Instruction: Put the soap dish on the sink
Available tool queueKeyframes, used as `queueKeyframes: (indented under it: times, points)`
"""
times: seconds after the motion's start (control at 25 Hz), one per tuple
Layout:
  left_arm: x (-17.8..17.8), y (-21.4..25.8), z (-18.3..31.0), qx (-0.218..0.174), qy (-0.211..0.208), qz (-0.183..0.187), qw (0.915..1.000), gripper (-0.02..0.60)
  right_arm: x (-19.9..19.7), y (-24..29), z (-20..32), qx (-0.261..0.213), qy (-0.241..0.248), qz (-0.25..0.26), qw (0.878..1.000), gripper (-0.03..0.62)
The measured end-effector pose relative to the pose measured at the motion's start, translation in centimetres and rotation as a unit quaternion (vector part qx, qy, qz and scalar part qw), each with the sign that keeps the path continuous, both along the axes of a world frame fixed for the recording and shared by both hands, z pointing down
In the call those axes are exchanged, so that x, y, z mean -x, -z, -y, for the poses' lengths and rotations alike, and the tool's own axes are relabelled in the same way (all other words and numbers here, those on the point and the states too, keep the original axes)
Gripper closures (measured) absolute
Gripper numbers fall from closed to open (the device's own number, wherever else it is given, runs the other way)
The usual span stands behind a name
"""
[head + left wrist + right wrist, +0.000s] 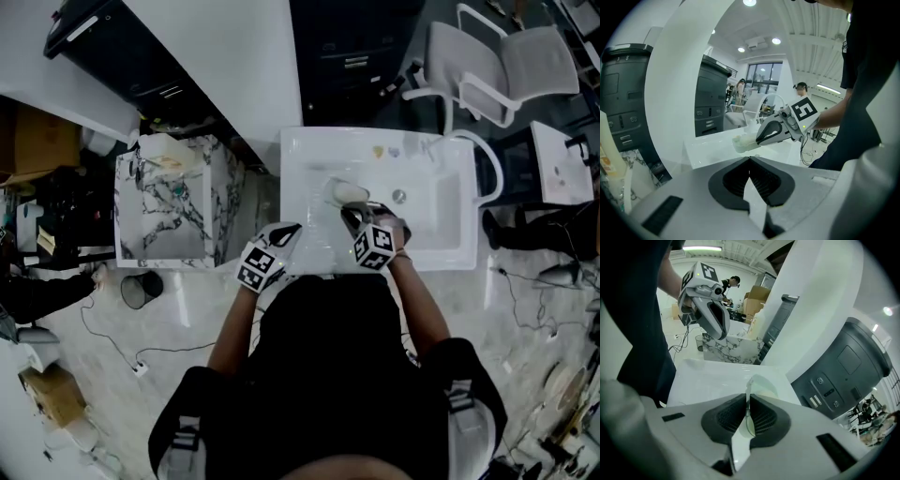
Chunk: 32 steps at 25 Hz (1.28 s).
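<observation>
The pale, oval soap dish [345, 192] hangs over the left part of the white sink's [302, 155] basin. My right gripper [350, 212] is shut on its near rim. In the right gripper view the thin rim of the dish [763, 384] is pinched between the dark pads [761, 417] of that gripper [747, 401]. My left gripper [288, 231] hovers at the sink's front left corner, shut on nothing. In the left gripper view its jaws [750, 160] meet with nothing between them, and the dish [743, 142] shows ahead, held above the sink surface.
A curved white faucet [489, 173] rises at the sink's right side, a drain [399, 196] lies in the basin, and small items [384, 151] sit on the back rim. A marble-patterned cabinet [169, 202] stands left of the sink, with a black bin [141, 289] on the floor. White chairs [497, 66] stand behind.
</observation>
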<state>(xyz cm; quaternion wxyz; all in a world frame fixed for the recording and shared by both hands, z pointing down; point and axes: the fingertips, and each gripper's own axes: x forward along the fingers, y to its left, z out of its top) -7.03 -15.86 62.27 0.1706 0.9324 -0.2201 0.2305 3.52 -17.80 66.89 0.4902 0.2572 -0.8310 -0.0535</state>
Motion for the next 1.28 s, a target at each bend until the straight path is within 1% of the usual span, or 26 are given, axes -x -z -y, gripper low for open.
queueKeyframes:
  times: [0.24, 0.44, 0.64, 0.88, 1.0, 1.16, 1.28]
  points:
    - [-0.6, -0.4, 1.1, 0.004, 0.022, 0.004, 0.9997, 0.581, -0.9, -0.6, 2.0, 0.000, 0.022, -0.003, 1.000, 0.579]
    - [-1.2, 0.1, 1.8, 0.017, 0.054, -0.016, 0.9983, 0.581, -1.8, -1.2, 3.5, -0.001, 0.037, -0.003, 0.999, 0.579]
    - [-2.4, -0.7, 1.6, 0.023, 0.050, 0.003, 0.9985, 0.581, -2.5, -1.6, 5.3, -0.004, 0.050, -0.004, 0.999, 0.579]
    - [-3.4, -1.2, 1.5, 0.030, 0.056, 0.011, 0.9979, 0.581, -3.2, -2.7, 7.3, -0.007, 0.065, -0.008, 0.998, 0.579]
    - [-3.6, -1.5, 1.7, 0.033, 0.059, 0.017, 0.9976, 0.581, -3.4, -3.8, 8.4, -0.008, 0.080, -0.021, 0.997, 0.579]
    - [-3.7, -1.8, 2.0, 0.037, 0.065, 0.026, 0.9969, 0.581, -4.0, -5.6, 10.1, -0.014, 0.109, -0.054, 0.992, 0.579]
    - [-3.6, -2.0, 2.4, 0.038, 0.069, 0.029, 0.9964, 0.581, -4.2, -6.1, 11.3, -0.019, 0.119, -0.062, 0.991, 0.580]
